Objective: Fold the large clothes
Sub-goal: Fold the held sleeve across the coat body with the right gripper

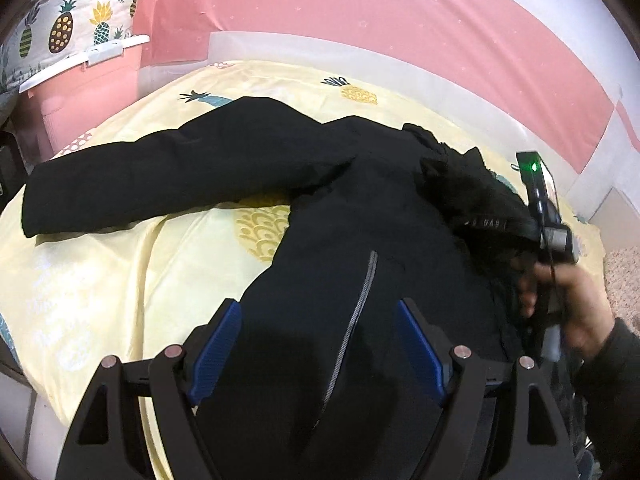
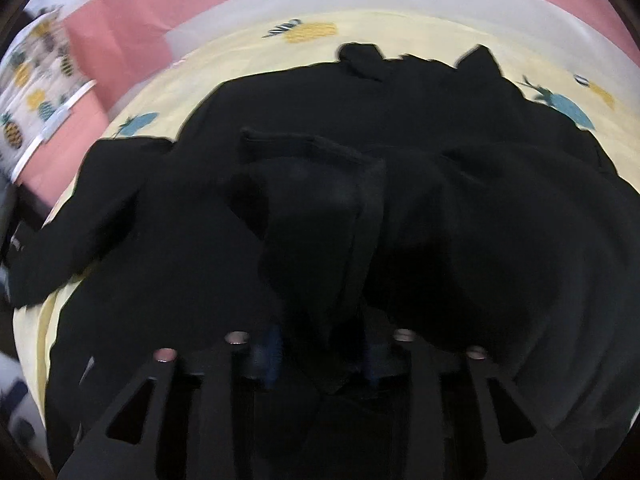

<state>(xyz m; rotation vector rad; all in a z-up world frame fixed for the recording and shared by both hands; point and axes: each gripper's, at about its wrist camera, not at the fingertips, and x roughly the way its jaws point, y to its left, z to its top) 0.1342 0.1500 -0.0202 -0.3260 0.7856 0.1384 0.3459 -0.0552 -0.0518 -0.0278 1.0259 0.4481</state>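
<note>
The left gripper point(image 1: 318, 344) hung low with its blue-padded fingers point(image 1: 218, 354) spread wide, nothing between them. The right gripper point(image 2: 324, 354) had its fingers drawn in tight on a bunch of black jacket point(image 2: 320, 240). The person's right hand point(image 1: 576, 300) was wrapped around its handle.

We have two fisheye views, each looking forward along its own gripper's fingers, down at a bed. Our left view sits close above a black jacket point(image 1: 360, 208), facing a pink wall point(image 1: 360, 12). Our right view is nearer still. Both share jacket, wall and yellow bedsheet point(image 1: 100, 280).
</note>
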